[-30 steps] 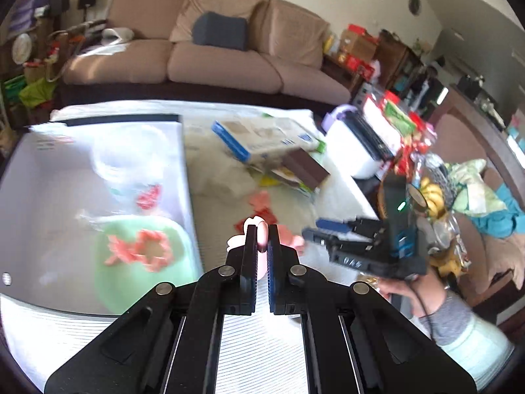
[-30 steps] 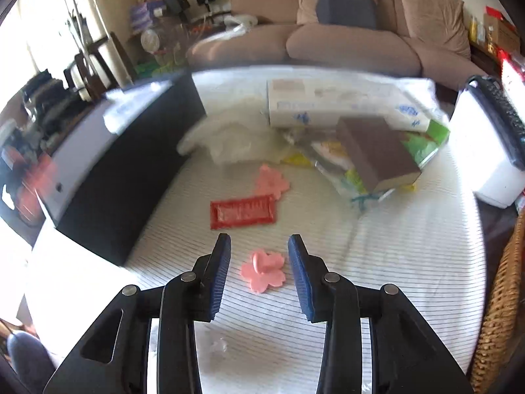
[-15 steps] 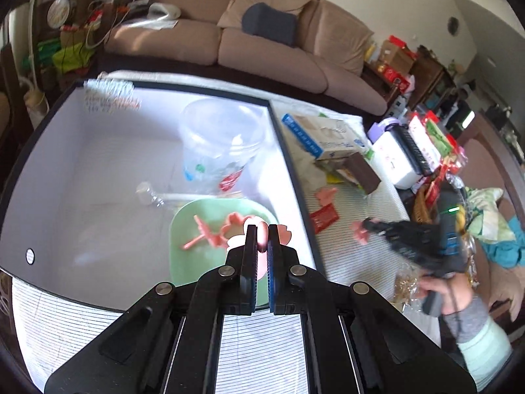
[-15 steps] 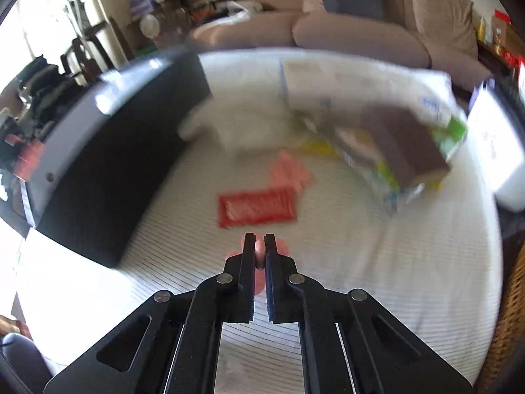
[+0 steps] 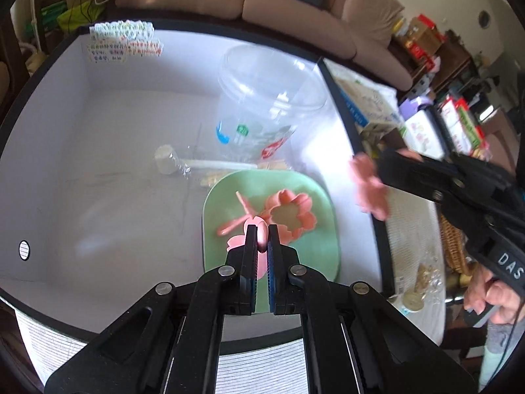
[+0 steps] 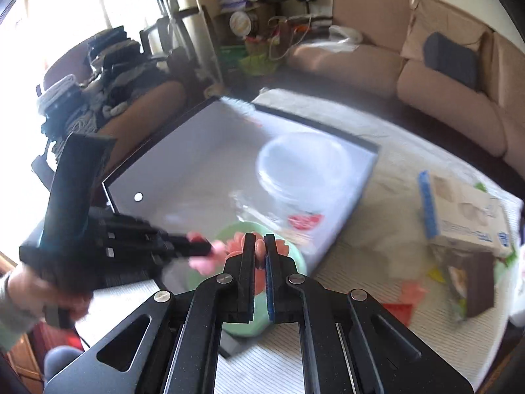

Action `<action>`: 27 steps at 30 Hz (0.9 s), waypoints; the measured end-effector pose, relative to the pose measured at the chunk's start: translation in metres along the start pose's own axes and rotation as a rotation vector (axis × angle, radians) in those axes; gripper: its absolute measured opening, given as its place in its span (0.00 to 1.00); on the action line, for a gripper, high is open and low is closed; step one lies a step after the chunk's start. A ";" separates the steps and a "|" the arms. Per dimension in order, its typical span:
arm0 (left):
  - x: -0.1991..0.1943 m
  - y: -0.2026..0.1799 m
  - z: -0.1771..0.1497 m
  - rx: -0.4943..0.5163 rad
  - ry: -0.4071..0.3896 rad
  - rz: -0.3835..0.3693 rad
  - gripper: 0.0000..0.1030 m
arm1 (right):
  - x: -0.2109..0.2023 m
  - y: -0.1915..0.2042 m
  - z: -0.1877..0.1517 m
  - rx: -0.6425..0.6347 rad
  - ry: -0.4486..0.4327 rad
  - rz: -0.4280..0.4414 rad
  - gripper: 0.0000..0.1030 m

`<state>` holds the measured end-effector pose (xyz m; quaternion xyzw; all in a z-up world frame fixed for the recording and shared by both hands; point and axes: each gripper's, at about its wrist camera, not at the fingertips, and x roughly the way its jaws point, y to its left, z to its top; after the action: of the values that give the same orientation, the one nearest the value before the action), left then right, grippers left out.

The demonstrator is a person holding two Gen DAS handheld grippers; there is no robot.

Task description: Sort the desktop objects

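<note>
Left gripper [image 5: 261, 241] — jaws nearly closed, pinching pink flower piece [image 5: 244, 251] by its edge, above green plate [image 5: 323, 259] inside white box [image 5: 82, 170]. Flower hangs on edge, flat face sideways.

Right gripper [image 6: 260, 252] — jaws pressed onto second pink flower [image 5: 369, 186], near box's right wall; orientation blurred.

On plate: flower-shaped cutter [image 5: 290, 213], opening upward. Clear tub [image 5: 262, 105] behind plate.

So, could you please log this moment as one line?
left gripper: shut on pink flower piece, over green plate | right gripper: shut on second pink flower piece, beside box
</note>
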<state>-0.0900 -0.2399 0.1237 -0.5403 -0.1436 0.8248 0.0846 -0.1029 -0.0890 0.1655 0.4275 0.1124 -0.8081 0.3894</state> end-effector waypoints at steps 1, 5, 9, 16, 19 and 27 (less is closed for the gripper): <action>0.003 -0.001 0.000 0.010 0.010 0.003 0.05 | 0.008 0.005 0.003 -0.009 0.008 -0.008 0.04; 0.000 0.002 -0.002 0.001 -0.007 0.005 0.06 | 0.031 0.014 0.007 -0.004 0.036 -0.009 0.04; -0.032 0.023 -0.012 -0.104 -0.118 -0.033 0.10 | 0.043 0.014 0.004 0.003 0.065 -0.001 0.04; -0.071 0.035 -0.058 -0.279 -0.299 -0.128 0.17 | 0.075 0.023 0.011 -0.026 0.167 -0.041 0.04; -0.077 0.027 -0.066 -0.289 -0.361 -0.163 0.17 | 0.090 0.026 0.014 -0.040 0.206 -0.086 0.04; -0.092 0.012 -0.065 -0.209 -0.428 -0.163 0.17 | 0.119 0.030 0.017 -0.095 0.288 -0.170 0.04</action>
<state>0.0062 -0.2691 0.1750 -0.3459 -0.2860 0.8915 0.0623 -0.1309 -0.1810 0.0875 0.5090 0.2408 -0.7623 0.3191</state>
